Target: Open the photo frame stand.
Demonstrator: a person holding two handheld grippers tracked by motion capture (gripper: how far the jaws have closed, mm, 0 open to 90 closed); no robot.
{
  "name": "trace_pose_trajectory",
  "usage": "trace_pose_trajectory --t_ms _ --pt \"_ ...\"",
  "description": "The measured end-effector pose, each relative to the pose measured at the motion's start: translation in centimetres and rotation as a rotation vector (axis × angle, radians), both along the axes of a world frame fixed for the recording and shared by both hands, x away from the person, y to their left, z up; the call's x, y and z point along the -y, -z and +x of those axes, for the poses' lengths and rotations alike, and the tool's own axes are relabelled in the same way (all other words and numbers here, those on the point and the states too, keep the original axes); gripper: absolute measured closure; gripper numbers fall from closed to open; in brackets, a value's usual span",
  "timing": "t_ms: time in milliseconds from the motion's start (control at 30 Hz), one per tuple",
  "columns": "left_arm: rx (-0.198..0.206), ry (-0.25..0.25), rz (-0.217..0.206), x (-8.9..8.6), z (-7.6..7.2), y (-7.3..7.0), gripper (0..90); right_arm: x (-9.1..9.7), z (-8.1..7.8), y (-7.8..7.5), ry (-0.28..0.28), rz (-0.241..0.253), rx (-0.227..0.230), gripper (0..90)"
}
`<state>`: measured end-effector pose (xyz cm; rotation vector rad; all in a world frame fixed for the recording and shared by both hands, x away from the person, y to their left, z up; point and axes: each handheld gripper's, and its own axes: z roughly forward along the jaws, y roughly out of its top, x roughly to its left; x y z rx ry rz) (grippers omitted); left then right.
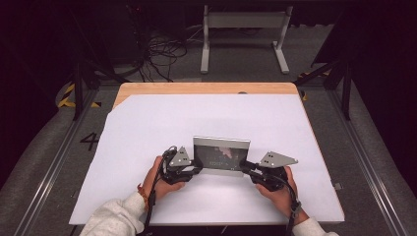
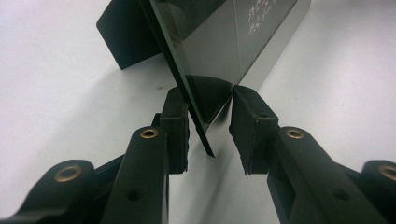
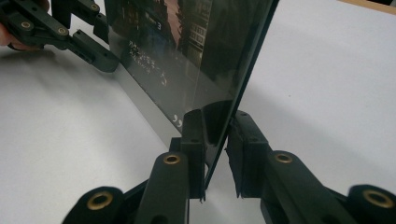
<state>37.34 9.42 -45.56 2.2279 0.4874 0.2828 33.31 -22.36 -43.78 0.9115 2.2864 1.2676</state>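
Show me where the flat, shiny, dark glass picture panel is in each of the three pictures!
High view: the flat, shiny, dark glass picture panel stands at the middle, between the left gripper and the right gripper.
Left gripper view: its edge runs from the top down between the black jaws.
Right gripper view: it rises from the jaws to the top.
Shared landmark: the white table sheet under it.
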Motion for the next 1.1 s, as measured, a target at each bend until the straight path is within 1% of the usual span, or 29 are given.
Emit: trace_pose_trajectory --t_ms 133,200,267,300,400,433,500,533,633,667,800,833,900,1100 --pt "0.006 -0.002 0.004 0.05 0.05 0.04 67.9 -0.01 0.13 0.04 0.005 0.004 -0.001 77.1" --pt "0.010 0.002 0.013 0.02 0.09 0.01 68.0 -0.05 0.19 0.08 0.008 0.004 0.000 76.9" --pt "0.008 0.004 0.016 -0.12 0.21 -0.04 69.3 -0.11 0.25 0.15 0.010 0.002 -0.001 76.7" --pt "0.001 0.009 0.010 -0.23 0.35 -0.01 69.3 -0.18 0.27 0.19 0.014 0.003 -0.002 76.6" --pt "-0.008 0.014 0.011 -0.45 0.49 -0.07 70.8 -0.31 0.37 0.23 0.017 0.003 -0.005 76.5" --pt "-0.017 0.013 0.004 -0.52 0.52 -0.03 71.2 -0.30 0.40 0.24 0.017 0.005 -0.007 76.4" --pt "-0.024 0.015 0.004 -0.58 0.56 0.01 71.7 -0.26 0.45 0.28 0.015 0.010 -0.014 76.5" --pt "-0.036 0.013 -0.001 -0.65 0.58 0.03 72.0 -0.26 0.45 0.28 0.016 0.011 -0.015 76.5" --pt "-0.037 0.014 0.009 -0.69 0.55 0.10 73.2 -0.21 0.51 0.30 0.017 0.022 -0.027 76.7" --pt "-0.051 0.018 0.002 -0.80 0.59 0.12 73.6 -0.18 0.54 0.27 0.014 0.024 -0.031 76.8" --pt "-0.066 0.029 0.001 -0.94 0.55 0.06 74.6 -0.14 0.58 0.20 0.010 0.028 -0.044 76.8" --pt "-0.066 0.030 0.003 -0.93 0.53 0.05 74.8 -0.16 0.58 0.14 0.010 0.025 -0.048 76.8" --pt "-0.053 0.028 0.016 -0.82 0.42 -0.01 74.7 -0.14 0.58 0.17 0.010 0.029 -0.050 76.8" --pt "-0.046 0.024 0.019 -0.83 0.30 0.04 74.3 -0.20 0.66 0.29 0.016 0.024 -0.044 76.3"
